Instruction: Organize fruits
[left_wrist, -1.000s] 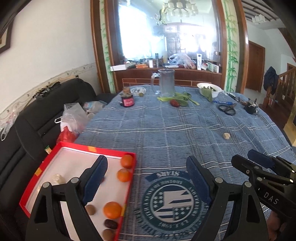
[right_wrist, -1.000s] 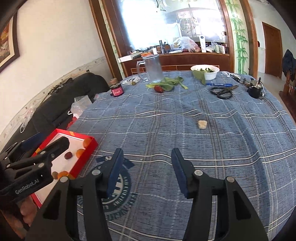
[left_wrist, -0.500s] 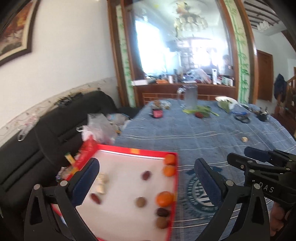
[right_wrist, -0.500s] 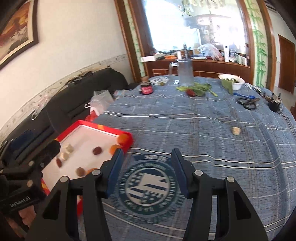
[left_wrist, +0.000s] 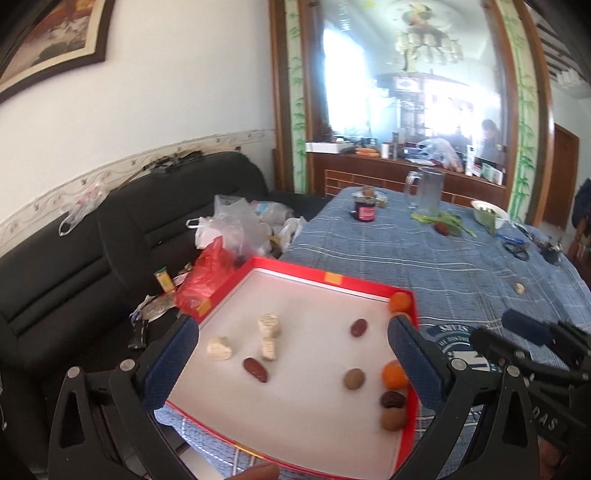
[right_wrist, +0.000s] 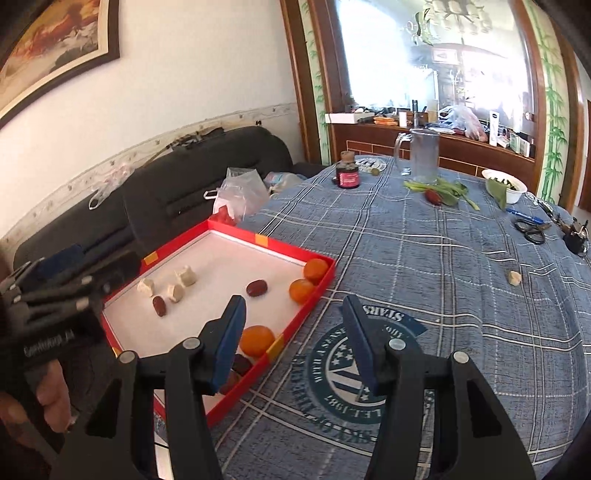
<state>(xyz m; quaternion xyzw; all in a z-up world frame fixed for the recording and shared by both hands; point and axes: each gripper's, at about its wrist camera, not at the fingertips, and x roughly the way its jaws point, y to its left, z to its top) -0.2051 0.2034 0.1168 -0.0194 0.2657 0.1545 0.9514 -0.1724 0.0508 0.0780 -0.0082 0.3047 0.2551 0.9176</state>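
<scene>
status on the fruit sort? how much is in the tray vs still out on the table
Done: the red tray already holds three oranges, dark dates and pale chunks. In hand: nothing; the left hand-held gripper and the right hand-held gripper are both open and empty. Left: one pale piece lies out on the blue tablecloth, apart from the tray.

The tablecloth (right_wrist: 424, 266) emblem (right_wrist: 354, 369) reads "STARS" and "1987".
</scene>
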